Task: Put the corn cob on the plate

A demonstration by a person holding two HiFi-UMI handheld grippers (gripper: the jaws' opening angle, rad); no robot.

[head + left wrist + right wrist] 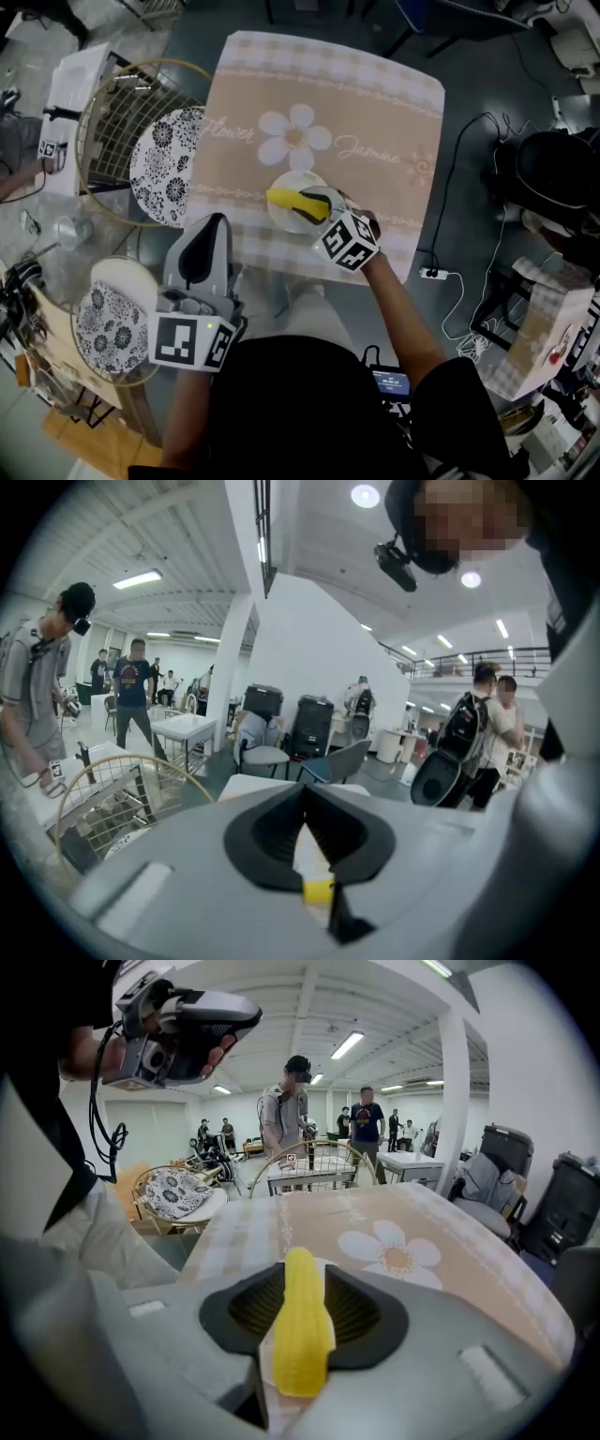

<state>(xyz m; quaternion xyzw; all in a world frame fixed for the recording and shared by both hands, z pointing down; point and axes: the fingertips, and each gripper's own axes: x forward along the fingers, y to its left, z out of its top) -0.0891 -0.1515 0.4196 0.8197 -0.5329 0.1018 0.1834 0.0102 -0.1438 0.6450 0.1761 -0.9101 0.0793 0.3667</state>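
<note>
A yellow corn cob (291,200) hangs just over the small white plate (280,219), near the front of the flower-print table (375,103). My right gripper (315,205) is shut on it. In the right gripper view the corn cob (300,1330) sticks out forward between the black pads (361,1312), which press on its sides; the plate lies mostly hidden beneath it. My left gripper (208,227) hovers at the table's front left corner, away from the plate. In the left gripper view the left gripper (302,794) has its jaw tips together, with nothing held.
A wire basket chair with a patterned cushion (164,164) stands left of the table. A second patterned cushion (111,323) sits lower left. Cables and a power strip (433,274) lie on the floor to the right. Several people stand further back (291,1110).
</note>
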